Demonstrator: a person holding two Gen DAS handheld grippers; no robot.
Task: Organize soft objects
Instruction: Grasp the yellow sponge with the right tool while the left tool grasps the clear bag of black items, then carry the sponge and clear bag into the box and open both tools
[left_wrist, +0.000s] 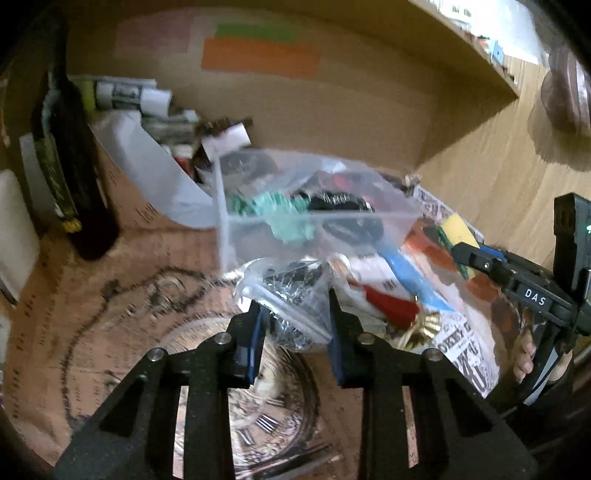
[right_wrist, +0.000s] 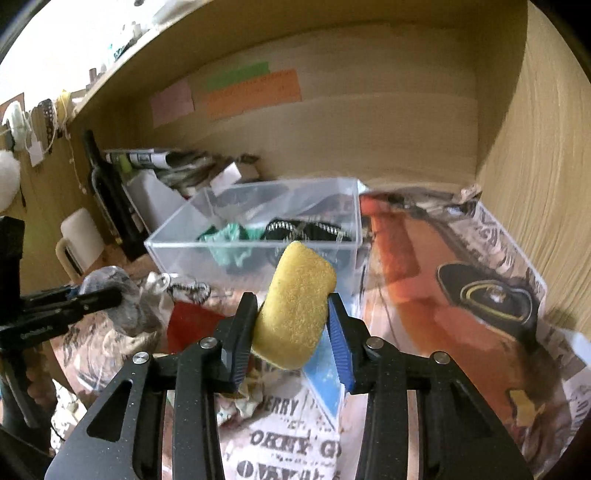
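My right gripper (right_wrist: 291, 325) is shut on a yellow sponge (right_wrist: 295, 306) and holds it just in front of a clear plastic box (right_wrist: 255, 240). The box holds a teal cloth (right_wrist: 229, 243) and a black zippered item (right_wrist: 306, 229). My left gripper (left_wrist: 295, 317) is shut on a clear plastic bag with dark contents (left_wrist: 291, 291), left of the box in the right wrist view (right_wrist: 122, 299). The box (left_wrist: 314, 206), the sponge (left_wrist: 458, 229) and the right gripper (left_wrist: 476, 258) also show in the left wrist view.
This is a wooden shelf with a newspaper-print lining (right_wrist: 280, 443). A dark bottle (left_wrist: 70, 166) and a white mug (right_wrist: 81, 240) stand at the left. Rolled papers (right_wrist: 147, 158) lie behind. A red tassel (left_wrist: 388, 302) and a blue strip (left_wrist: 410, 277) lie on the lining.
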